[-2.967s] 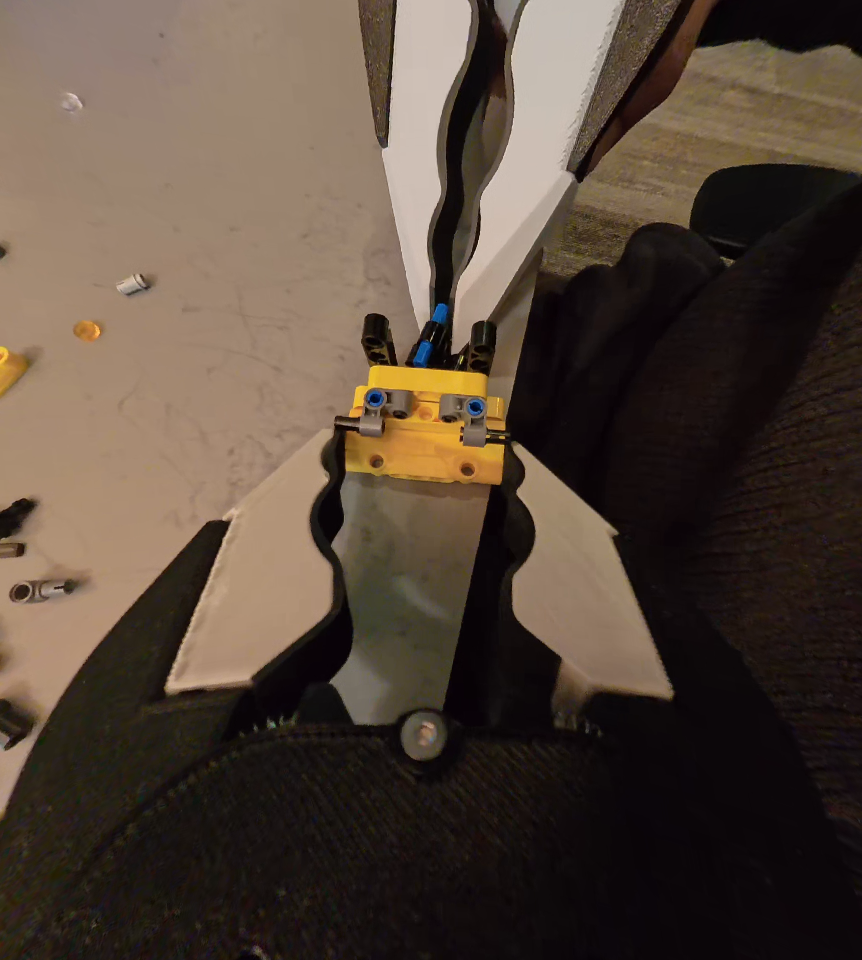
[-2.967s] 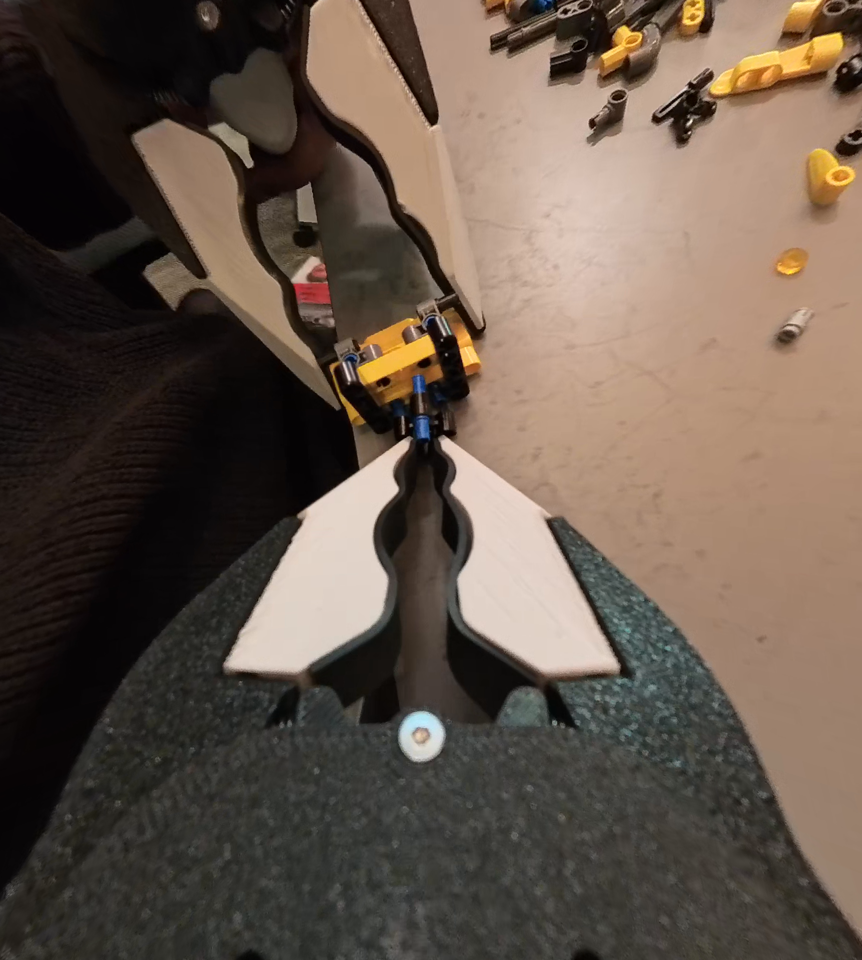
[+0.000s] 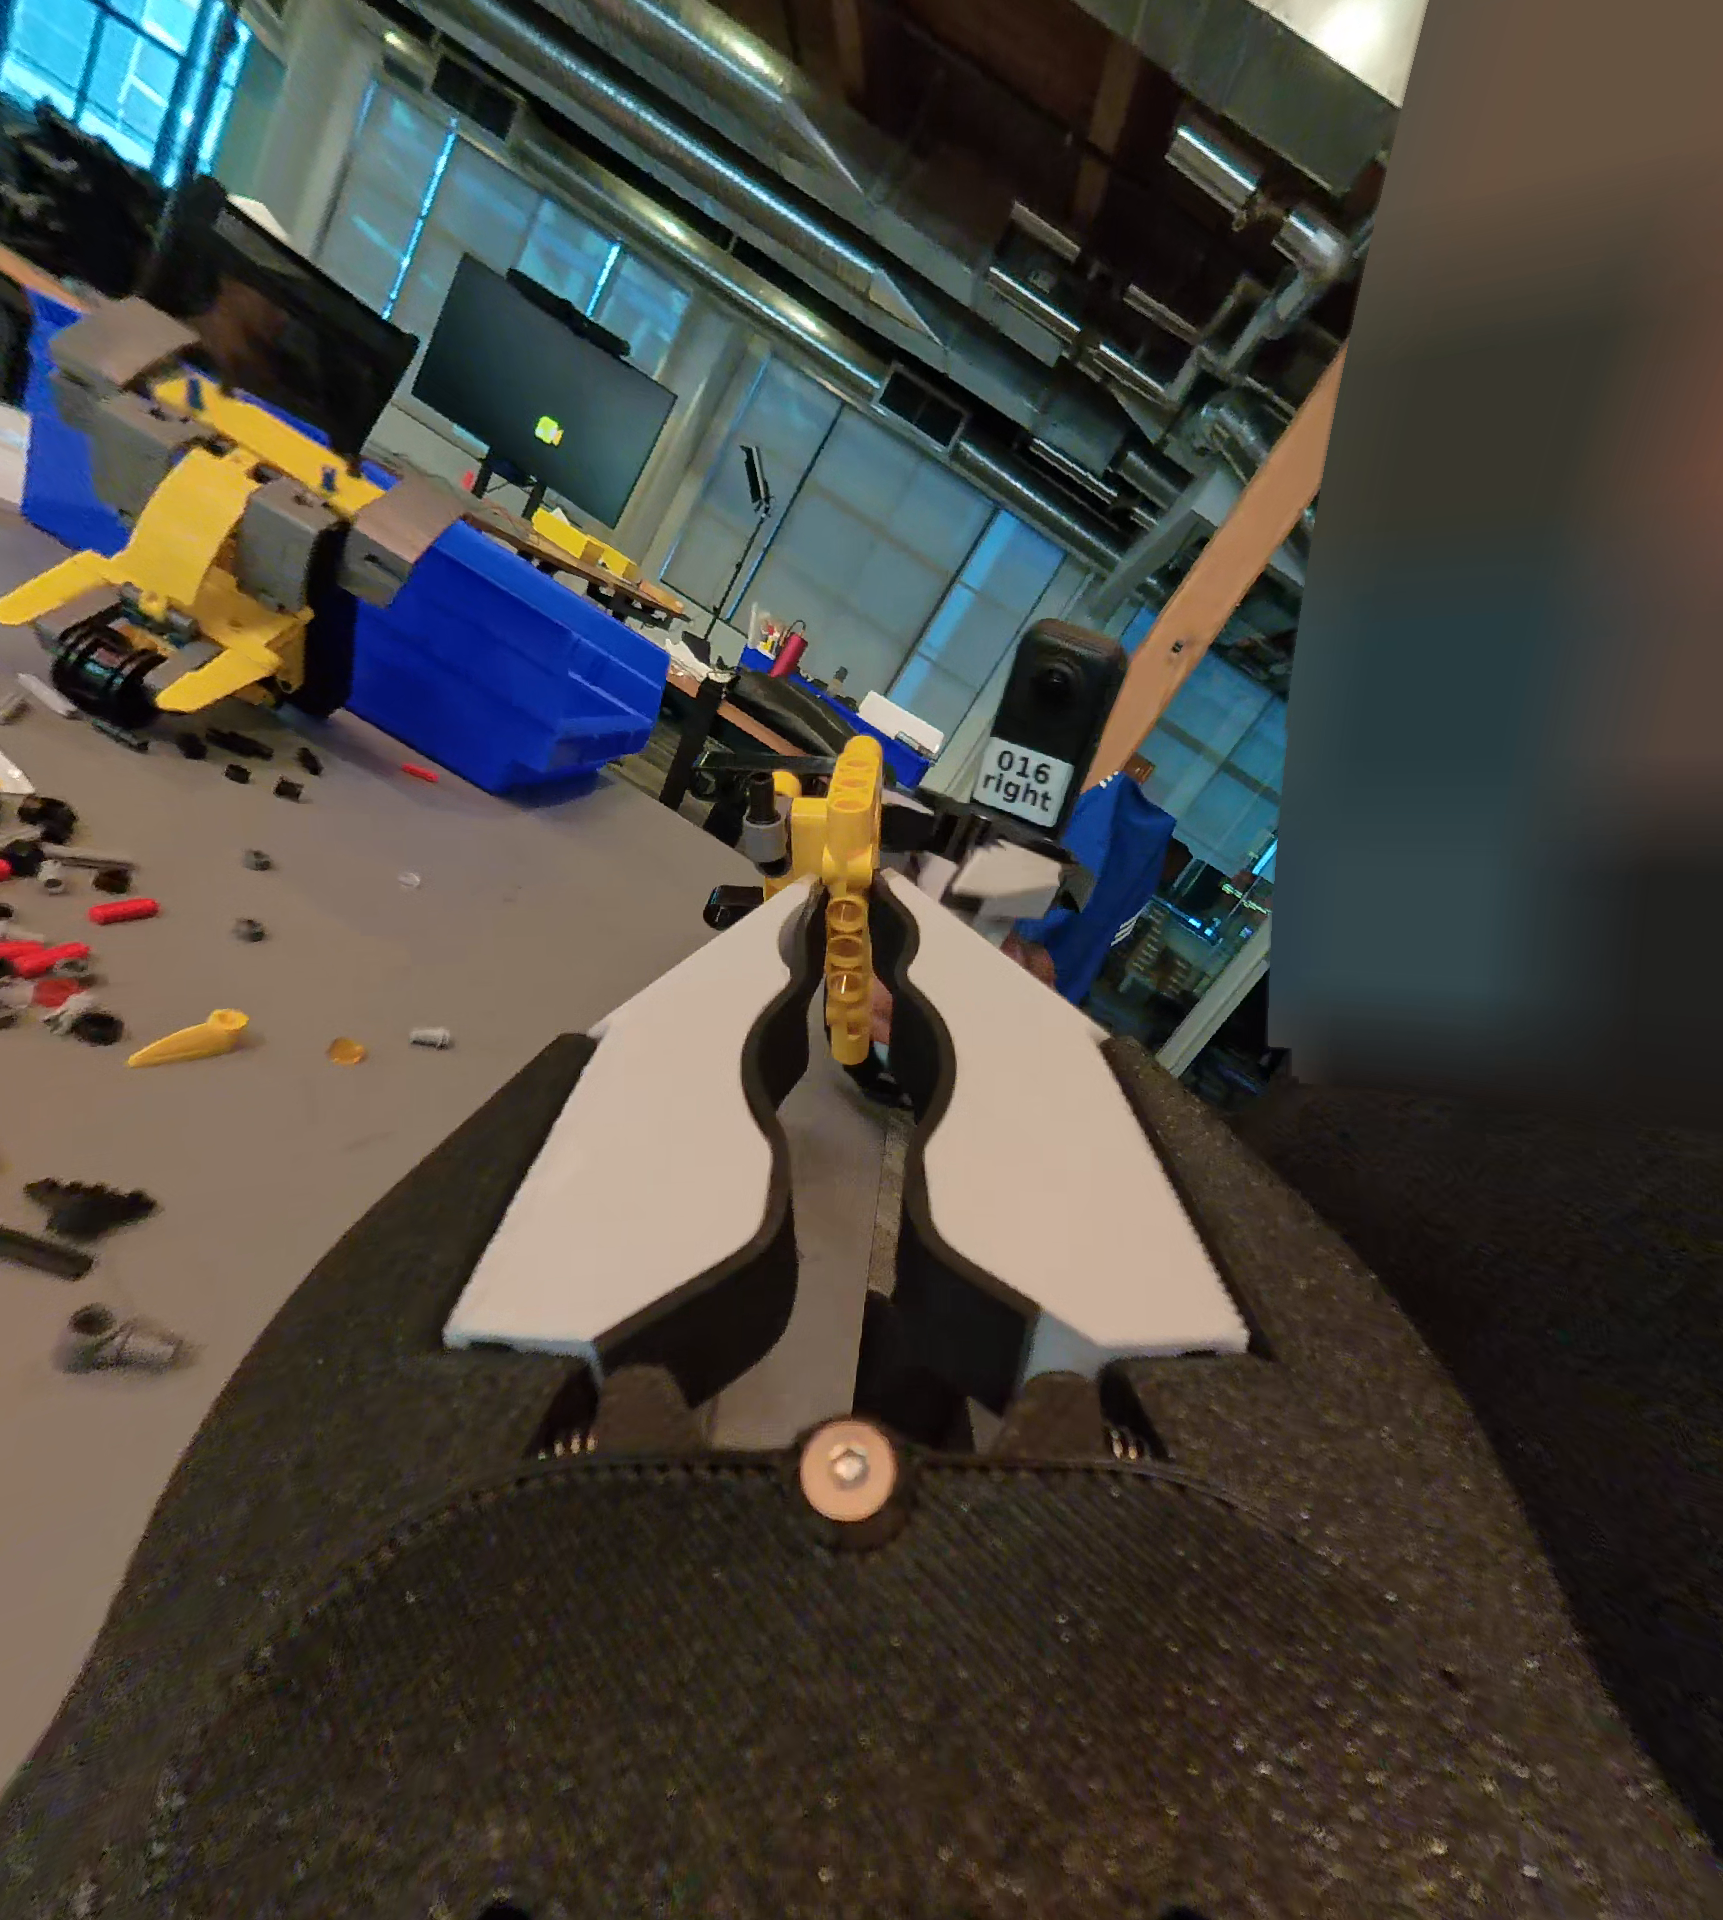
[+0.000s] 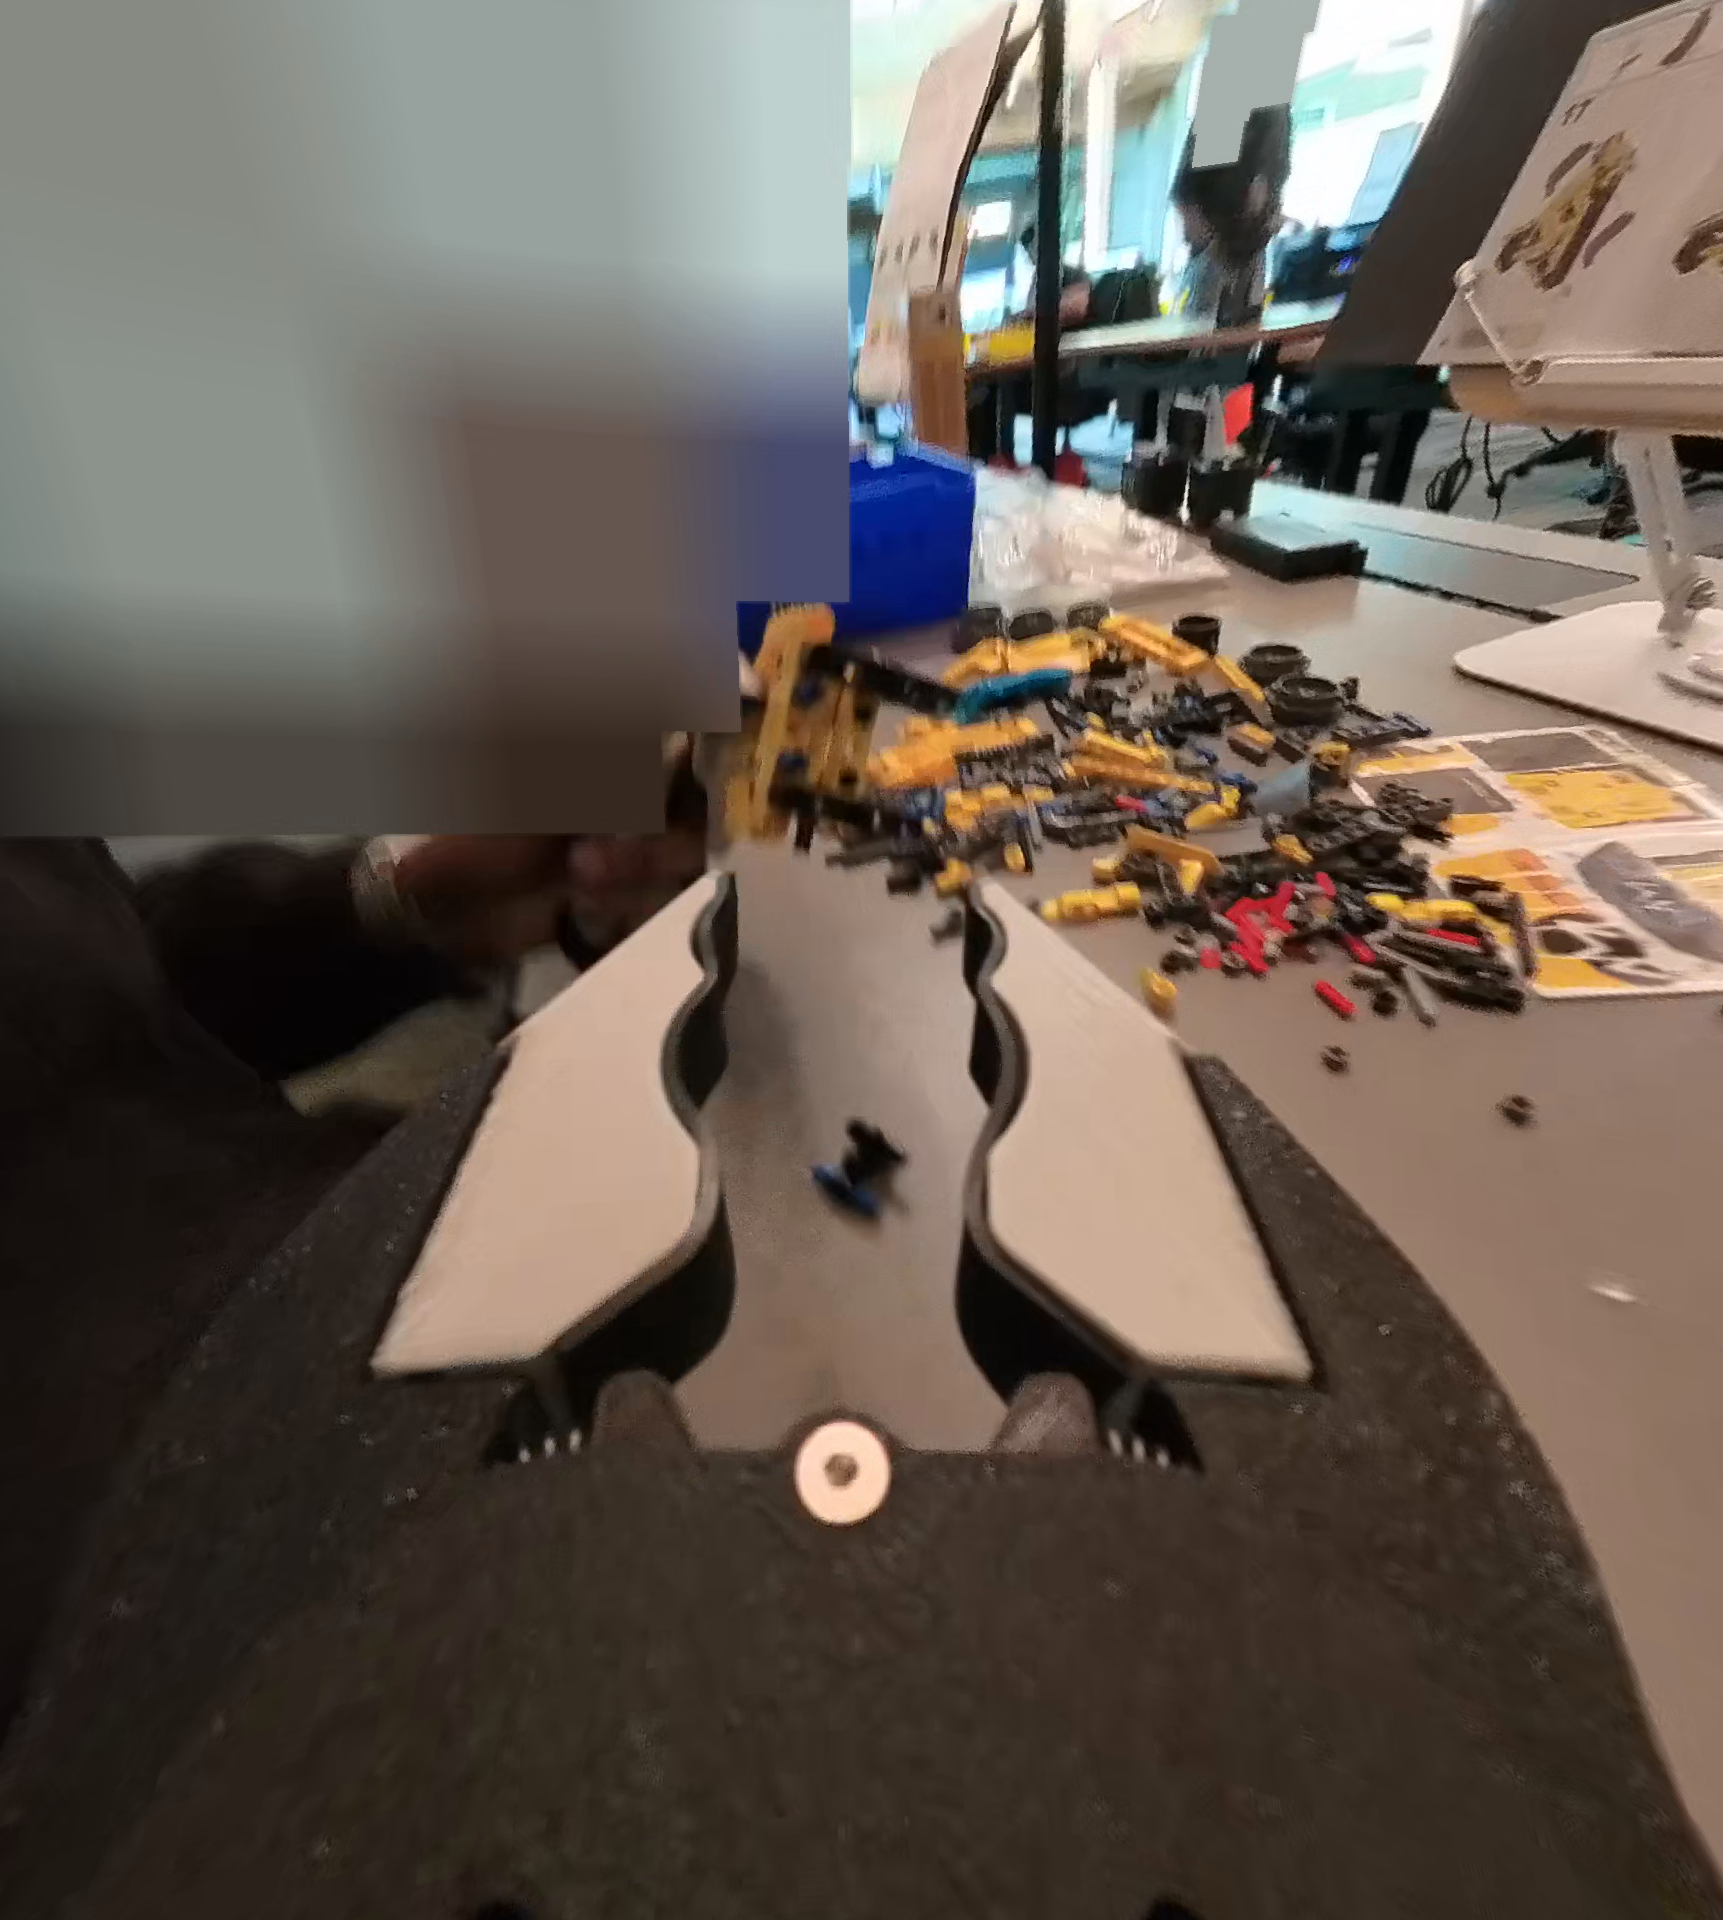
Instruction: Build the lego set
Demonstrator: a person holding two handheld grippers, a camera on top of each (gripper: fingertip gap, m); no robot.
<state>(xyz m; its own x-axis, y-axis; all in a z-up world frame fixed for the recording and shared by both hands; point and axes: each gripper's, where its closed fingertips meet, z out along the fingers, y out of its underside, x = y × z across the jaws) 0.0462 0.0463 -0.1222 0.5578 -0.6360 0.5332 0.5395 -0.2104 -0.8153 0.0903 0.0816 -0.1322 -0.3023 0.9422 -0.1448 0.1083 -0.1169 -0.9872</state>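
**Yellow beam assembly gripped on the left; right gripper spread wide**

A grey tabletop [image 4: 1459,1299] is seen, strewn toward its far edge with a heap of yellow, black and red plastic building pieces [image 4: 1200,821]. A small yellow perforated beam assembly with grey and black connectors [image 3: 849,883] is clamped edge-on by the left gripper [image 3: 846,935], raised above the near edge. The right gripper [image 4: 849,904] is held empty with its jaws wide apart; a small black-and-blue pin piece [image 4: 862,1164] is seen on the tabletop between its fingers.
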